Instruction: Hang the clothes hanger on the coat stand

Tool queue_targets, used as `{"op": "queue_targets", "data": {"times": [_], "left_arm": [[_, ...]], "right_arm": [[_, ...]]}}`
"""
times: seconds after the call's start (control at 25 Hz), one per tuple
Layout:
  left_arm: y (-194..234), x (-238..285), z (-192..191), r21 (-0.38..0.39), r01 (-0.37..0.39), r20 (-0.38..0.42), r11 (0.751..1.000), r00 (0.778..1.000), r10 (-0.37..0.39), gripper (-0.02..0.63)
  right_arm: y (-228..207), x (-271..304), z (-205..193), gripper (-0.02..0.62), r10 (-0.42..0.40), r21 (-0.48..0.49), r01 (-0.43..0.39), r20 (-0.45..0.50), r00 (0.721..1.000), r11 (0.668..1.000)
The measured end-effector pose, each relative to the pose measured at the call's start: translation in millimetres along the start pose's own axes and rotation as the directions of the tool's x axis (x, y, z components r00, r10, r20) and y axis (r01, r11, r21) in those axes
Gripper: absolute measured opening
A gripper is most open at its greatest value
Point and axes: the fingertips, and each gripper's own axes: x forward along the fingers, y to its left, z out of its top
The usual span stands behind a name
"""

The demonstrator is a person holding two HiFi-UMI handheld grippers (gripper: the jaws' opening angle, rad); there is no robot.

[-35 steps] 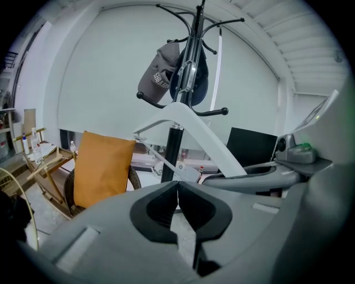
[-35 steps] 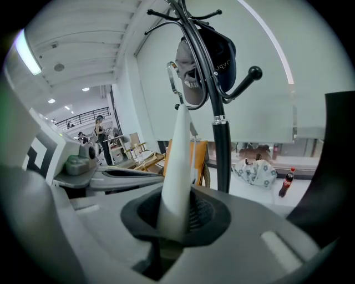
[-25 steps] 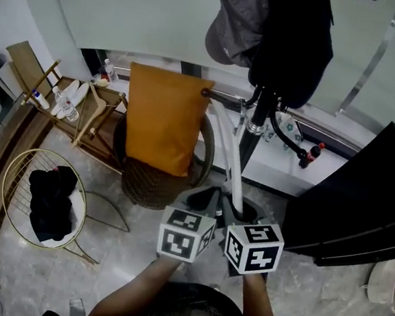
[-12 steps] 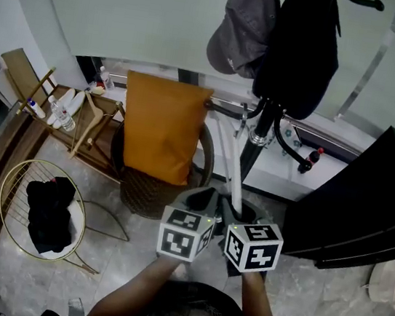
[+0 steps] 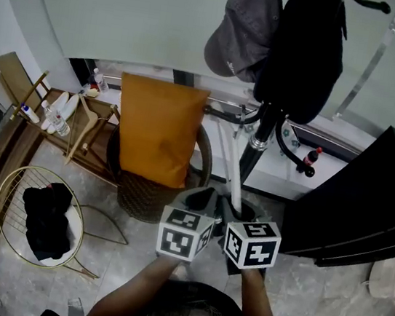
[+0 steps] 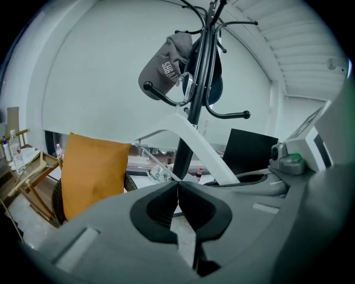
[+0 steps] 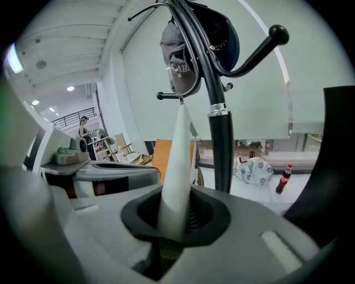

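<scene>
The right claw point(image 7: 177, 211) grips the lower end of the white plastic clothes hanger point(image 7: 178, 161). The hanger slants up just beside the black metal coat stand point(image 7: 222, 144). The left claw point(image 6: 178, 191) is closed on nothing. A ball-tipped hook point(image 7: 275, 35) juts out bare at the right.

One white hanger point(image 5: 233, 168), one coat stand point(image 5: 262, 135), one cap point(image 5: 245, 28), one cushion point(image 5: 157, 129).

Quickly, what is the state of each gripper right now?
Left gripper: closed, holding nothing.
Right gripper: closed on the white clothes hanger.
</scene>
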Motion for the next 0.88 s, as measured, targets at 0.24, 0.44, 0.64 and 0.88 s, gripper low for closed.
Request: {"op": "queue_targets", "data": {"times": [0.24, 0.44, 0.64, 0.88], "left_arm": [[1.6, 2.4, -1.0, 0.004, 0.009, -0.006, 1.000, 1.000, -0.009, 0.006], [5.0, 1.9, -2.4, 0.003, 0.007, -0.007, 1.000, 1.000, -0.007, 0.006], [7.2, 1.6, -2.9, 0.002, 0.002, -0.011, 1.000, 1.000, -0.002, 0.006], [9.9, 1.7, -4.8, -0.003, -0.007, -0.014, 1.000, 1.000, 0.007, 0.006]], "right_arm": [[-4.1, 7.1, -2.1, 0.050, -0.012, 0.009, 0.012, -0.006, 1.000, 1.000], [-5.6, 12.9, -5.2, 0.049, -0.015, 0.008, 0.015, -0.015, 1.000, 1.000], [-6.7, 17.1, -9.7, 0.050, -0.013, 0.019, 0.013, -0.028, 1.000, 1.000], [-9.0, 21.2, -17.5, 0.051, -0.010, 0.020, 0.011, -0.049, 0.999, 1.000]]}}
